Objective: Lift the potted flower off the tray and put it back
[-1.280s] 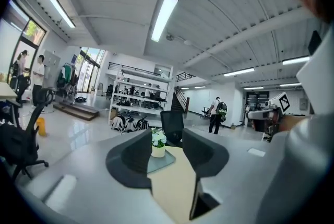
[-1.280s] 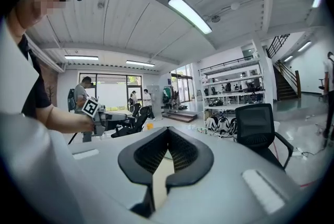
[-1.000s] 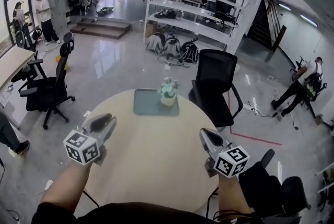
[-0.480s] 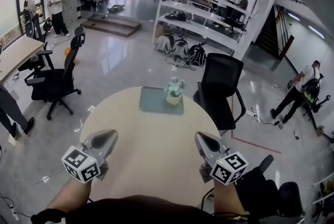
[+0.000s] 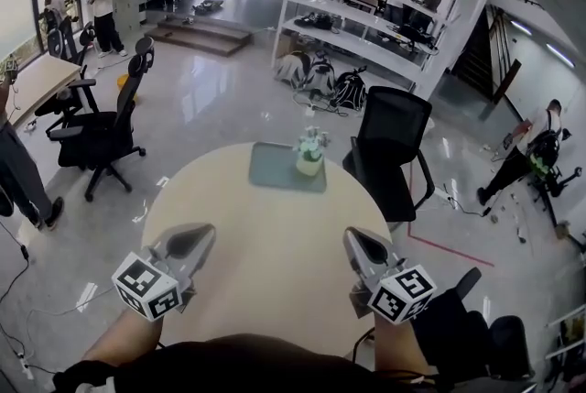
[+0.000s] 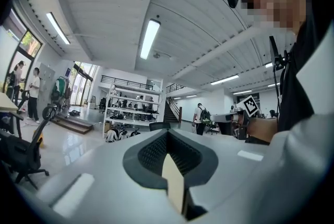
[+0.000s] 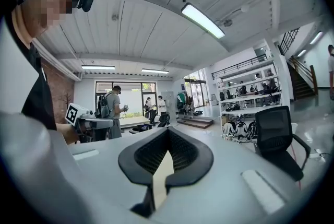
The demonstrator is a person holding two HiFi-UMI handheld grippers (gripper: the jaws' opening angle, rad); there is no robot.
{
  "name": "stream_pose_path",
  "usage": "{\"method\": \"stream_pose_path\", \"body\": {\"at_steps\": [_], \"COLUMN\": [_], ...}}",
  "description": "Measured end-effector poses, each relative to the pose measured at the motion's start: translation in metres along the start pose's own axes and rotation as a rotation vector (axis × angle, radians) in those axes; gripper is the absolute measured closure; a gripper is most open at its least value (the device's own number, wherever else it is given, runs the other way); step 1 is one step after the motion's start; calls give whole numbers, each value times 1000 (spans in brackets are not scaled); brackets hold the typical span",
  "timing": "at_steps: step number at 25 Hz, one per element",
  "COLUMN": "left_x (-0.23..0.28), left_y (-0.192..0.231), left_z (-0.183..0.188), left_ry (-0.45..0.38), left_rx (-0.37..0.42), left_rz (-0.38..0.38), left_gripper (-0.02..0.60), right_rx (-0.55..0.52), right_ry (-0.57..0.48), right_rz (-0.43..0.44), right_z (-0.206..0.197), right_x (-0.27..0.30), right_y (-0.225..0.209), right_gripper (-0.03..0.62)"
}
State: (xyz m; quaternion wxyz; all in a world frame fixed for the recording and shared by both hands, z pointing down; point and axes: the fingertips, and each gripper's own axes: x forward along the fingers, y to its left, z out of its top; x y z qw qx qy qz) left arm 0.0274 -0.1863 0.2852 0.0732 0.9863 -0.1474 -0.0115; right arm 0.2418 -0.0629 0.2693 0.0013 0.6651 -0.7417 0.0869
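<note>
The potted flower [image 5: 310, 155], pale blooms in a small cream pot, stands on the right end of the grey-green tray [image 5: 275, 168] at the far side of the round beige table [image 5: 265, 245]. Both grippers hover over the near half of the table, well short of the tray. My left gripper [image 5: 189, 240] is shut with nothing between its jaws, as the left gripper view [image 6: 167, 132] also shows. My right gripper [image 5: 360, 242] looks shut and empty too [image 7: 167, 129]. The flower is hidden in both gripper views.
A black office chair [image 5: 392, 139] stands just behind the table at the right, close to the tray. Another black chair [image 5: 105, 136] is on the floor at the left. A person [image 5: 20, 171] stands at the left edge. Shelving and several people are far back.
In the head view both grippers have slid a little toward the near edge of the table. The pot stays on the tray.
</note>
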Motion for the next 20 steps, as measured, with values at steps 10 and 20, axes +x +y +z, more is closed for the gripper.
{"method": "stream_pose_path", "body": {"at_steps": [10, 20], "left_x": [0, -7], "left_y": [-4, -3], "left_z": [-3, -6], "left_ry": [12, 23], "left_rx": [3, -8], "left_rz": [-21, -23], "left_gripper": [581, 581], "right_rx": [-15, -23], "right_ry": [8, 17], "right_rz": [1, 3], "right_z": [0, -3], "right_x": [-2, 0], "right_y": [5, 14], "right_gripper": [583, 583]}}
